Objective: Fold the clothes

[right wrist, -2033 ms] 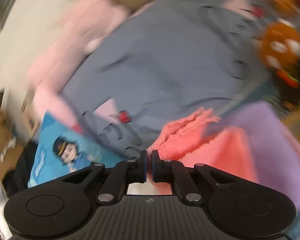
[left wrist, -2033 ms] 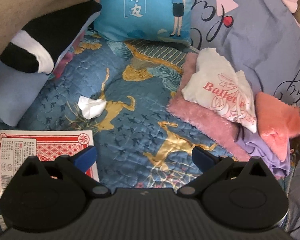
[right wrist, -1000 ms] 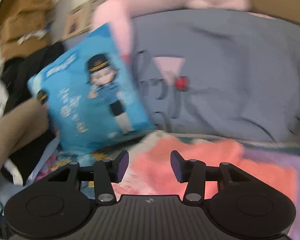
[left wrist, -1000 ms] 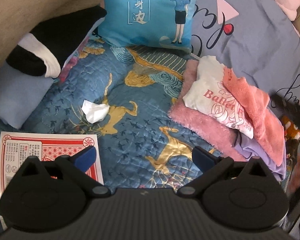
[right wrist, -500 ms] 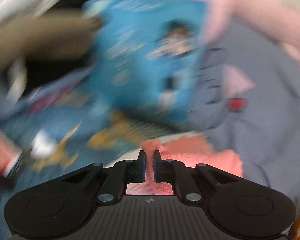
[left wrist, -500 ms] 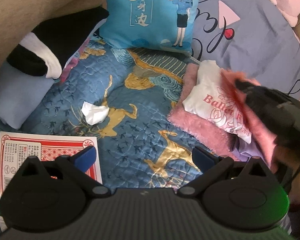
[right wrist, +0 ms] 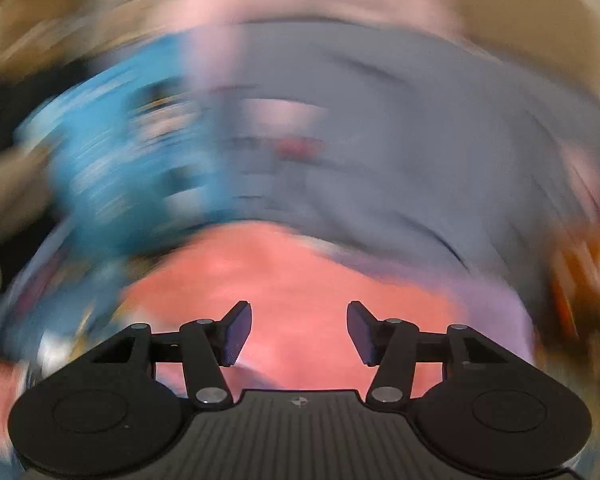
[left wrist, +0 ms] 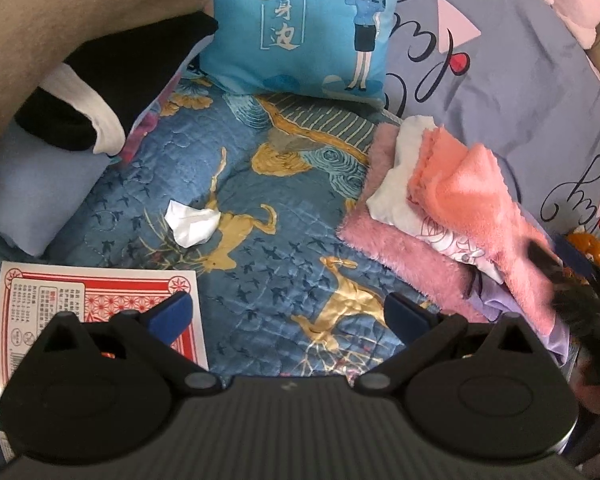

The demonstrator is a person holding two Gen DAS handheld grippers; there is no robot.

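Note:
A pile of folded clothes lies at the right of the bed: a coral fleece cloth (left wrist: 476,204) on top, a white printed shirt (left wrist: 396,196) under it, a fuzzy pink garment (left wrist: 400,256) and a lilac piece (left wrist: 496,304) below. My left gripper (left wrist: 286,314) hangs open over the blue quilt (left wrist: 284,216), holding nothing. My right gripper (right wrist: 299,332) is over the coral cloth (right wrist: 300,280), its jaws opening with nothing pressed between them; the right wrist view is blurred. In the left wrist view it shows as a dark blur (left wrist: 560,276) at the pile's right end.
A blue cartoon cushion (left wrist: 312,28) leans at the head of the bed beside a grey-blue duvet (left wrist: 500,80). A crumpled white tissue (left wrist: 192,222) and a red-and-white printed sheet (left wrist: 80,300) lie on the quilt. Black-and-white clothing (left wrist: 112,80) sits on a pale blue pillow (left wrist: 32,192) at the left.
The right gripper was shut on the coral cloth's edge over the white shirt, then let go and drew back to the right. The coral cloth now lies folded over on the pile. The left gripper stayed still.

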